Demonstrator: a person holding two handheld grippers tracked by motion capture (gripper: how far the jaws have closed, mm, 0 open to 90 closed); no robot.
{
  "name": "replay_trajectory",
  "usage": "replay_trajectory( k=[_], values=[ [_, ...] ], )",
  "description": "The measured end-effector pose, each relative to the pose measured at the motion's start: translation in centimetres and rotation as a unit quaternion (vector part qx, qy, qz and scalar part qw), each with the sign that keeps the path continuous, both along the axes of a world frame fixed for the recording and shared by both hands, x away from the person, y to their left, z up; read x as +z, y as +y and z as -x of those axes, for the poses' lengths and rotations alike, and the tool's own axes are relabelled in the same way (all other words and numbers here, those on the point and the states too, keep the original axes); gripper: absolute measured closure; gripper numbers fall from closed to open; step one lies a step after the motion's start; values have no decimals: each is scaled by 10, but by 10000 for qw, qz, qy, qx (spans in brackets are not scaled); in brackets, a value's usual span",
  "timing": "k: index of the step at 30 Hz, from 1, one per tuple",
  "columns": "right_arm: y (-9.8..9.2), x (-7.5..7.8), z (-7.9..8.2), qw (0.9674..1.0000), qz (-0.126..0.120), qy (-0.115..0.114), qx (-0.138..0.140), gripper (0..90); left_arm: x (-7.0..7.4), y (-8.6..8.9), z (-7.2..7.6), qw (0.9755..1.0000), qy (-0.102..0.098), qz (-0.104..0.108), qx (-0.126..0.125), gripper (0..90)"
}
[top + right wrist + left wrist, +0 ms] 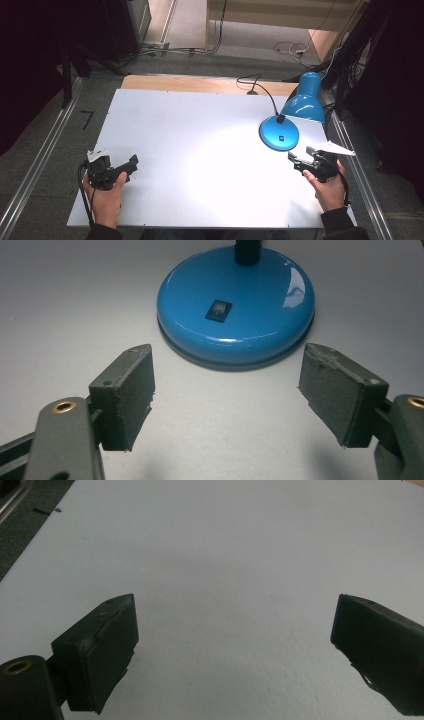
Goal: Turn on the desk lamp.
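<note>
A blue desk lamp stands at the right of the white table (200,150): its round base (278,133) rests on the table and its shade (305,99) leans toward the right edge. The base (235,305) carries a small black rocker switch (218,310) on top. My right gripper (299,161) is open just in front of the base, jaws wide apart with nothing between them (227,390). My left gripper (131,165) sits at the table's front left, open over bare white surface (235,630).
The lamp's black cord (255,82) runs off the far edge of the table. Metal rails (40,160) flank the table on the grey floor. Cables (290,49) lie on the floor beyond the table.
</note>
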State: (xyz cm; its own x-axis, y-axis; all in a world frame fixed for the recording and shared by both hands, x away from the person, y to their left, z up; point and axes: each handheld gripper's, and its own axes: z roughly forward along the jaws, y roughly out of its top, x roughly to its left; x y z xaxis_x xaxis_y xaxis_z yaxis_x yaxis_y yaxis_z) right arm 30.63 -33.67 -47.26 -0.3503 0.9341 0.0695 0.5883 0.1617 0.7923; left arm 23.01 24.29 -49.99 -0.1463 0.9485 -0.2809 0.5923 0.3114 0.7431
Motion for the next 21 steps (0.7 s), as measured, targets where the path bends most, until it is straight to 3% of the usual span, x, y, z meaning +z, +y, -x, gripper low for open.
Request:
replay_trajectory(
  k=[21],
  values=[
    [-13, -1, 10, 10000, 32, 40, -83, 209, 0, 0, 0, 10000, 3, -2, 1, 56]
  ],
)
